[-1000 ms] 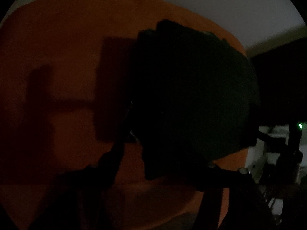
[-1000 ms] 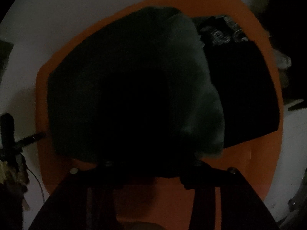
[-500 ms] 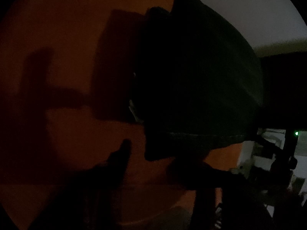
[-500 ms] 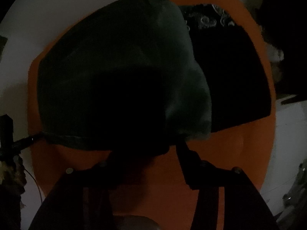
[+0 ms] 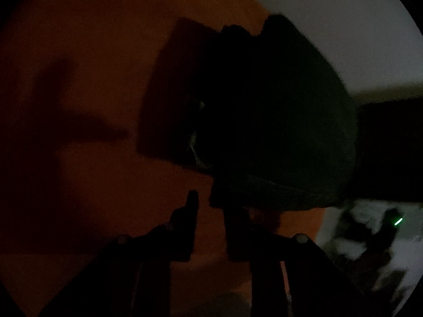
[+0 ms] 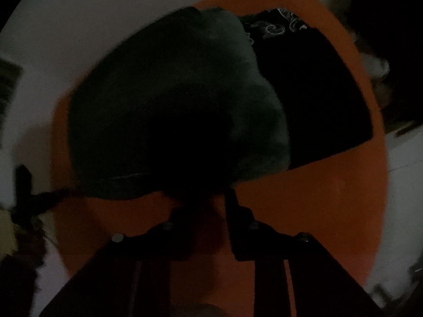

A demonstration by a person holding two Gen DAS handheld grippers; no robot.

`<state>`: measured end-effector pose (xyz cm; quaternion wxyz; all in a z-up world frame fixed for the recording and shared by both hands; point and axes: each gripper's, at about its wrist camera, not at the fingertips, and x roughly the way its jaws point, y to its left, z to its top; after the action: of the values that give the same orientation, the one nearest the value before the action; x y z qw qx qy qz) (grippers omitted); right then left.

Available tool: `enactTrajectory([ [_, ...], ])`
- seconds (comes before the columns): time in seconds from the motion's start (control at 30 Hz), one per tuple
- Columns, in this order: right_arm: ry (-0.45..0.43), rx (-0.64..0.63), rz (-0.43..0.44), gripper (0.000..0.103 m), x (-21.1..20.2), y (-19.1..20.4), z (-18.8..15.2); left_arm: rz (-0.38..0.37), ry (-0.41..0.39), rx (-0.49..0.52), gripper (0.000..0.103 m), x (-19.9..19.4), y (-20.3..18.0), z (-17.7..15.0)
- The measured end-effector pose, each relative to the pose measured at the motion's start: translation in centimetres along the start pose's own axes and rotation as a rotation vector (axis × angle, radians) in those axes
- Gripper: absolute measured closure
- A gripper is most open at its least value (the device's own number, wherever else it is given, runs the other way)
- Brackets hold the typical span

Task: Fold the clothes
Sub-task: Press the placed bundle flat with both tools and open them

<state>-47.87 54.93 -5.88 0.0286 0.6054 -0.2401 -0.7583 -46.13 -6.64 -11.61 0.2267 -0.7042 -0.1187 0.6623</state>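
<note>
A: Orange worktop (image 6: 330, 211), dimly lit, on a pale floor; a dark green garment (image 6: 164, 111) lies bunched on it, touching a black folded cloth (image 6: 317, 105) on its right.

B: Claws?

A: Left claw (image 5: 211, 203) has just been closing; its left finger stands clear over bare orange, the right one sits at the garment's (image 5: 277, 132) near corner; whether cloth is pinched between them I cannot tell. Right claw (image 6: 206, 198) has likewise been narrowing; its tips reach the hem, with a dark fold of fabric apparently between them; the grip is probably made, though shadow hides the pads.

B: How to do this step well?

A: Judged from the layout: secure both near corners at matching points along the hem; take one layer only; lift evenly so the edge stays taut; carry it over without dragging the black cloth.
</note>
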Motion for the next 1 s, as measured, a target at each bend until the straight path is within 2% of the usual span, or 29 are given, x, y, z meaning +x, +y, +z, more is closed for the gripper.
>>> enactTrajectory([
  [0.03, -0.009, 0.019, 0.018, 0.073, -0.3, -0.1, -0.6, -0.033, 0.0, -0.036, 0.071, -0.2, 0.3, -0.3],
  [0.1, -0.012, 0.049, 0.024, 0.073, 0.0, 0.4, -1.6, -0.07, -0.004, -0.09, 0.07, -0.3, 0.7, -0.7],
  [0.2, -0.004, 0.084, -0.017, 0.073, 1.0, 0.8, -1.7, 0.01, -0.02, -0.087, 0.07, -0.3, -0.7, -0.3],
  [0.3, -0.056, 0.056, -0.061, 0.073, 0.6, 3.1, -1.5, 0.086, -0.046, 0.015, 0.07, -0.7, -3.9, 0.4],
  [0.37, -0.105, -0.001, -0.094, 0.072, -0.1, 4.8, -0.4, 0.147, -0.052, 0.103, 0.063, -0.4, -6.7, 1.2],
  [0.4, -0.116, -0.038, -0.113, 0.07, -0.2, 5.5, 0.1, 0.164, -0.045, 0.124, 0.055, 0.0, -7.6, 1.7],
  [0.43, -0.126, -0.075, -0.132, 0.063, -0.3, 6.3, 0.6, 0.181, -0.045, 0.151, 0.051, 0.6, -8.8, 2.4],
  [0.5, -0.132, -0.13, -0.181, 0.056, 0.0, 7.4, 1.4, 0.22, -0.055, 0.175, 0.05, 2.0, -9.9, 3.7],
  [0.57, -0.107, -0.159, -0.26, 0.056, 0.8, 7.2, 2.3, 0.266, -0.021, 0.156, 0.05, 3.5, -10.1, 5.3],
  [0.63, -0.066, -0.175, -0.343, 0.056, 1.6, 6.1, 3.2, 0.277, -0.017, 0.13, 0.05, 3.0, -10.3, 5.4],
  [0.67, -0.042, -0.167, -0.35, 0.056, 1.4, 5.1, 3.6, 0.283, -0.016, 0.119, 0.05, 2.7, -10.4, 5.4],
  [0.73, -0.027, -0.155, -0.331, 0.056, 0.2, 4.5, 3.9, 0.322, -0.039, 0.17, 0.05, 1.8, -11.7, 4.7],
  [0.8, -0.032, -0.149, -0.326, 0.056, -1.2, 5.1, 4.5, 0.364, -0.045, 0.226, 0.05, 1.6, -13.0, 3.5],
  [0.9, -0.056, -0.114, -0.315, 0.055, -3.6, 6.2, 4.1, 0.369, -0.062, 0.258, 0.049, 1.1, -14.4, 2.0],
  [0.97, -0.096, -0.107, -0.314, 0.045, -4.5, 8.2, 3.5, 0.337, -0.105, 0.245, 0.043, 0.1, -15.1, 1.0],
  [1.0, -0.12, -0.107, -0.315, 0.035, -4.8, 9.7, 3.1, 0.32, -0.118, 0.243, 0.037, -0.5, -15.6, 1.1],
])
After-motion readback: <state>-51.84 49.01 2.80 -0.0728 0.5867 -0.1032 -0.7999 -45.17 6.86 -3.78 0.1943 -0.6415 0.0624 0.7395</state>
